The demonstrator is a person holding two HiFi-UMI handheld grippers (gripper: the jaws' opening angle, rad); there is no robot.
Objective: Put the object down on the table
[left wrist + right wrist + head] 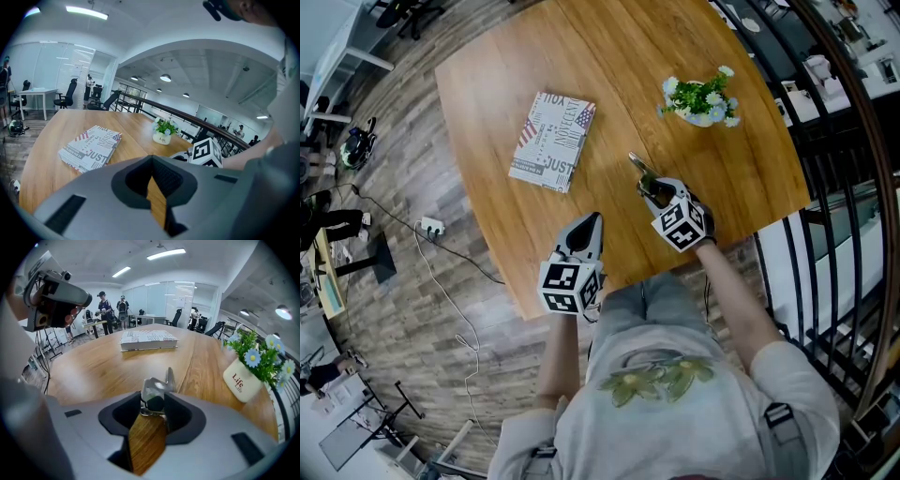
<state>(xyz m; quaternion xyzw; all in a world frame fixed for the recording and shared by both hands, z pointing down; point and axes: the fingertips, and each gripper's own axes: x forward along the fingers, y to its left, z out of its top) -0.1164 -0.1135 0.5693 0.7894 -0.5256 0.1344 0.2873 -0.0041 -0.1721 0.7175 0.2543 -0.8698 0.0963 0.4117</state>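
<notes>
A small silvery metal object with a black part [153,394] rests on the wooden table [619,66], between the fingertips of my right gripper [154,403]. The jaws stand apart around it, and I see no pad pressing on it. From the head view the object [638,171] pokes out ahead of the right gripper [649,187], near the table's front edge. My left gripper [592,221] hovers over the front edge, left of the right one. Its tips [152,160] meet, with nothing between them.
A printed book [553,141] lies flat on the table's left half. A small white pot of flowers [701,98] stands at the far right. A dark railing [825,169] runs beside the table's right edge. Cables lie on the floor [441,281] to the left.
</notes>
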